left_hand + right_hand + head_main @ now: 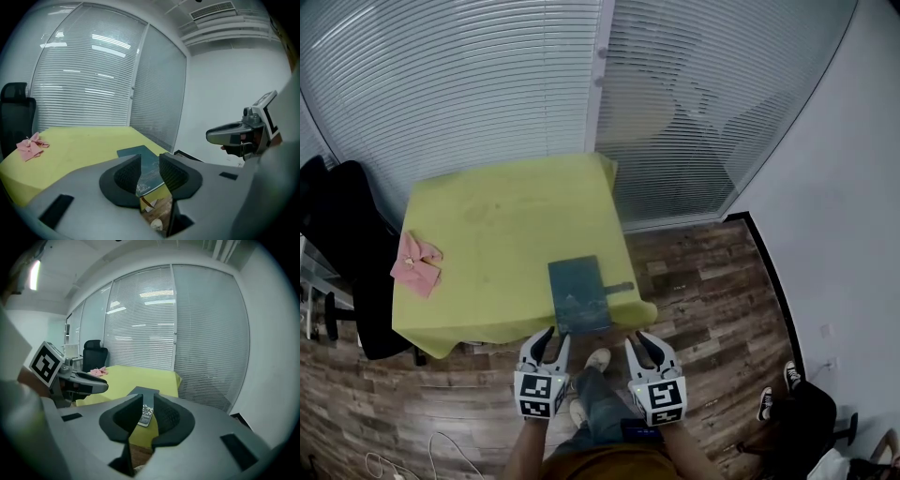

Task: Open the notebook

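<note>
Notebook (578, 295): closed, lying flat, dark teal cover with pale speckles toward its near end. A dark strap juts from its right side. It sits on the table (487, 225), by the table's near right corner, with its near end at the table's near edge.

Left gripper (551, 345): off the table's near edge, over the floor, tilted slightly down toward the table. Jaws apart, nothing between them.

Right gripper (643, 349): beside the left one, also short of the table's near edge. Jaws parted by a narrower gap, nothing held.

Table: yellow-green top. Crumpled pink cloth (416, 263) near its left edge. Black office chair (337, 225) just beside its left side. White blinds (469, 84) behind its far side. Wood-plank floor (703, 281) around it.
</note>
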Demonstrator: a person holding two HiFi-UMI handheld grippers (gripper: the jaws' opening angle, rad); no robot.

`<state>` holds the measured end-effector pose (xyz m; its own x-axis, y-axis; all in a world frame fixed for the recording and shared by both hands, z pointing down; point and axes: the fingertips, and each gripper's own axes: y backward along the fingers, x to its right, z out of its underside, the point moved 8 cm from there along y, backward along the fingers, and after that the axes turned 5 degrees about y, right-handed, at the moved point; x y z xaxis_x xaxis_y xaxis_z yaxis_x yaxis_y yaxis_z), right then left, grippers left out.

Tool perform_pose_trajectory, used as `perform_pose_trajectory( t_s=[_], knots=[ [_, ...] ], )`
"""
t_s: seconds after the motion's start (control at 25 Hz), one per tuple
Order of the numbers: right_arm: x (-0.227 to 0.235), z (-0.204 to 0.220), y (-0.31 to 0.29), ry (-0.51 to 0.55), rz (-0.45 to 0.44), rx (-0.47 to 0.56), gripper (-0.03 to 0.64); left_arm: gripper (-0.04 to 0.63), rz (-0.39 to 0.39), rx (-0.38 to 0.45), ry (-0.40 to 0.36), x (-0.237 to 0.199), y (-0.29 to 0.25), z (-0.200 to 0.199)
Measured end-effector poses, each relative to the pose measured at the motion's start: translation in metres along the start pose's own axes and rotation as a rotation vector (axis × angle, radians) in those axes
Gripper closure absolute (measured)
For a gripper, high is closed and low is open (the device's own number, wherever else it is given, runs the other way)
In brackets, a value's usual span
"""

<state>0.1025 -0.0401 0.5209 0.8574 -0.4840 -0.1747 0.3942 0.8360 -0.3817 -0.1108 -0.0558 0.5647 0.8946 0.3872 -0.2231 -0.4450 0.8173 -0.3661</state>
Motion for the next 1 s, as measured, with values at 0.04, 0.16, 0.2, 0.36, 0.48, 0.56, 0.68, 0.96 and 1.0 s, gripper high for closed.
perform_pose_trajectory(
  t_s=[0.04, 0.16, 0.2, 0.36, 0.48, 0.56, 0.68, 0.96, 1.0],
  knots=[
    [0.000, 0.000, -0.001, -0.001, -0.008, -0.002, 0.532, 0.466, -0.003, 0.000, -0.004, 0.000, -0.001, 0.000],
    [0.000, 0.003, -0.008, 0.001, -0.026, 0.001, 0.531, 0.466, -0.008, -0.009, -0.022, 0.001, -0.003, 0.000],
    [0.000, 0.005, -0.010, 0.001, -0.030, 0.002, 0.532, 0.465, -0.008, -0.014, -0.027, 0.002, -0.004, 0.000],
    [0.004, 0.006, -0.020, -0.013, -0.040, -0.006, 0.532, 0.465, -0.012, -0.036, -0.045, 0.000, -0.012, 0.001],
    [0.006, 0.009, -0.026, -0.017, -0.050, -0.015, 0.532, 0.463, -0.004, -0.059, -0.052, 0.001, -0.019, 0.006],
    [0.008, 0.013, -0.030, -0.023, -0.056, -0.024, 0.532, 0.459, 0.003, -0.078, -0.065, 0.001, -0.025, 0.009],
    [0.010, 0.017, -0.034, -0.030, -0.062, -0.040, 0.532, 0.456, 0.012, -0.111, -0.087, 0.002, -0.033, 0.016],
    [0.018, 0.030, -0.047, -0.040, -0.078, -0.074, 0.532, 0.431, 0.044, -0.196, -0.149, 0.000, -0.055, 0.035],
    [0.018, 0.032, -0.049, -0.042, -0.080, -0.079, 0.532, 0.428, 0.049, -0.212, -0.164, 0.000, -0.058, 0.039]
  ],
)
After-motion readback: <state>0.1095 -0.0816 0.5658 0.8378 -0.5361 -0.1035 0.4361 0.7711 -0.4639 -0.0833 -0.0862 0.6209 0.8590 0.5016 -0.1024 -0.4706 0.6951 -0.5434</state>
